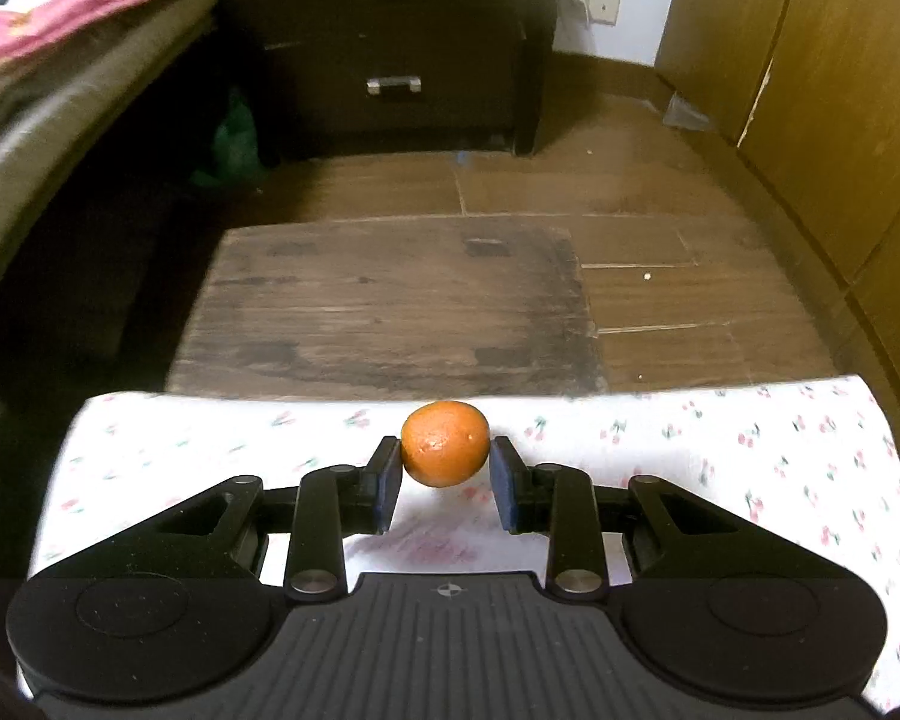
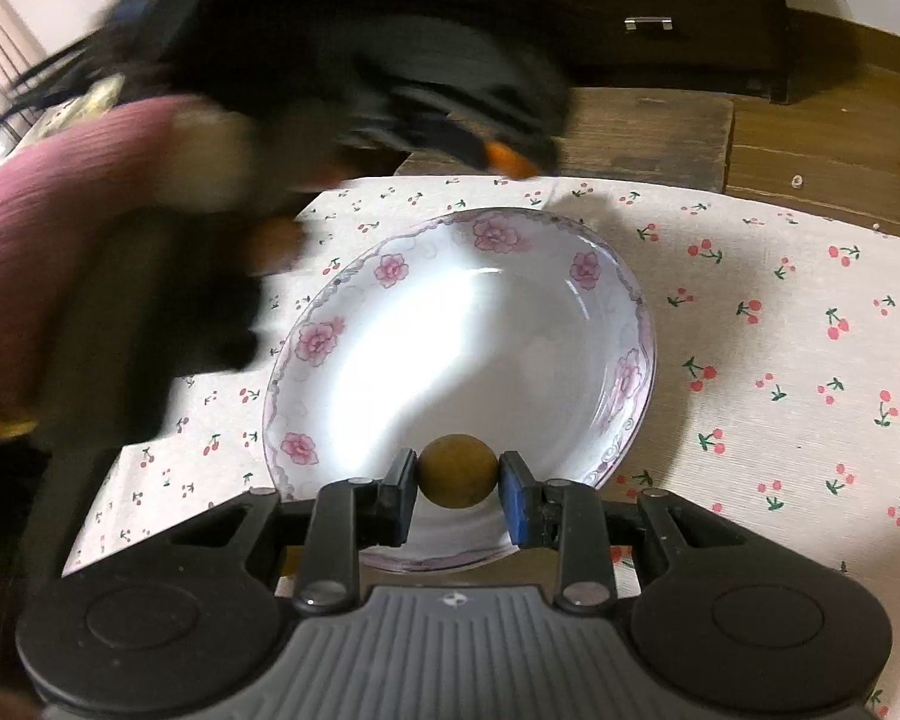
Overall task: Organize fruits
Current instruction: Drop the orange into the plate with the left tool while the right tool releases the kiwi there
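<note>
My left gripper [image 1: 446, 468] is shut on a small orange tangerine [image 1: 445, 443], with both pads pressed on its sides. It hangs over the far edge of the cherry-print tablecloth [image 1: 750, 450]. In the right wrist view that gripper is a dark blur beyond the plate, and the tangerine [image 2: 510, 161] shows at its tip. My right gripper [image 2: 457, 480] is shut on a small round brown fruit [image 2: 457, 471] just above the near side of a white plate [image 2: 390, 267] with pink flowers on its rim. Nothing lies in the plate.
A person's pink sleeve [image 2: 60, 252] fills the left of the right wrist view. Beyond the table stand a worn wooden stool top [image 1: 390, 300], a dark drawer cabinet [image 1: 390, 60], a bed [image 1: 60, 90] on the left and wooden wardrobe doors [image 1: 840, 90] on the right.
</note>
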A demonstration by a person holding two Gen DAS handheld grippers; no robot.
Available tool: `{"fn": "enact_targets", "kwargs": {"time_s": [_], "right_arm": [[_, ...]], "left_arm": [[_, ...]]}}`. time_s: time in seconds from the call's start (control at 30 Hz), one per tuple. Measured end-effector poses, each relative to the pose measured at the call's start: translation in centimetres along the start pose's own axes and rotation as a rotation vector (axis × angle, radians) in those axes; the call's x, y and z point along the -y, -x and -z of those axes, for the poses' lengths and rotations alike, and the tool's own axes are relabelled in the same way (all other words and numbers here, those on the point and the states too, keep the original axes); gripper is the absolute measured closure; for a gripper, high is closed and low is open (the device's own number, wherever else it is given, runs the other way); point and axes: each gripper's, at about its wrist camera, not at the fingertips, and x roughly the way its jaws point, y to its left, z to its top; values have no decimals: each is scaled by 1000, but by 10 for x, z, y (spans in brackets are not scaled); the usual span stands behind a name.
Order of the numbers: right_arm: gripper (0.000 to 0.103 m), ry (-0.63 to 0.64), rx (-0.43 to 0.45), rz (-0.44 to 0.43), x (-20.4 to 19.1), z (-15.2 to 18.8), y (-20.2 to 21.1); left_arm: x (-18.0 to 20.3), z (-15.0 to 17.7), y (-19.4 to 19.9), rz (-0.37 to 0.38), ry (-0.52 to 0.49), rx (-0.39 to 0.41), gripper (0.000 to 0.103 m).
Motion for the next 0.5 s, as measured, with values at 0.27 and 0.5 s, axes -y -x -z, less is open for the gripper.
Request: {"fn": "enact_targets", "kwargs": {"time_s": [0.27, 0.5], "right_arm": [[71, 2, -5, 56, -10, 0, 0], [71, 9, 4, 115, -17, -1, 10]], "left_arm": [[-21, 50, 56, -1, 7, -19, 63], [-19, 86, 70, 21, 39, -62, 63]]}}
